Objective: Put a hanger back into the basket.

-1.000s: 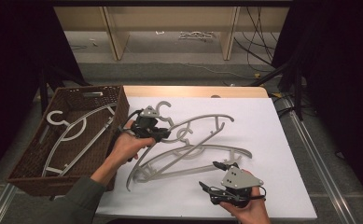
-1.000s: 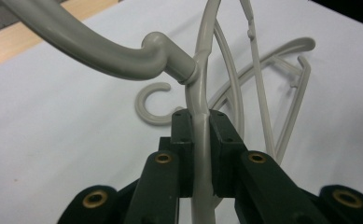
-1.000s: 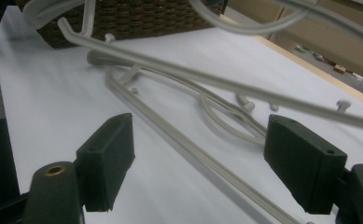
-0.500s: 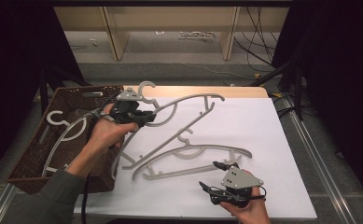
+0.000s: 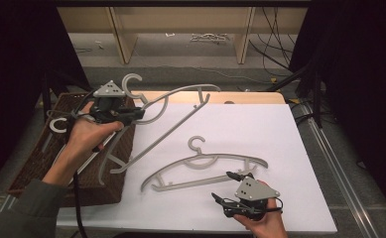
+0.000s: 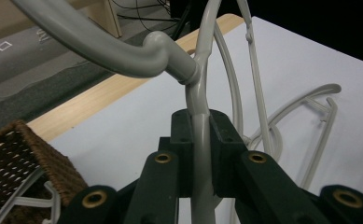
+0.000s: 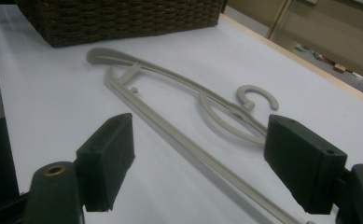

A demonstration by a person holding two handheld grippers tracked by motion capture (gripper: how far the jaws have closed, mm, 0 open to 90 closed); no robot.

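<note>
Since the earlier frame, your left gripper point(image 5: 138, 113), jaws clamped on a grey plastic hanger point(image 5: 175, 121), has lifted it toward the brown wicker basket point(image 5: 56, 168). Your right gripper point(image 5: 228, 187), jaws wide and empty, waits by the second hanger point(image 5: 205, 166), still on the white table point(image 5: 289, 148).

White-topped table point(image 5: 280, 129) with a grey hanger point(image 5: 205, 166) flat and a wicker basket point(image 5: 106, 178) at left

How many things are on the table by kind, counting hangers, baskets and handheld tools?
Grey plastic hangers: 3, one held up by the left tool at, one flat on the white table at, one in the basket at
Brown wicker basket: 1
Handheld tools: 2, the right tool included
Total: 6
</note>
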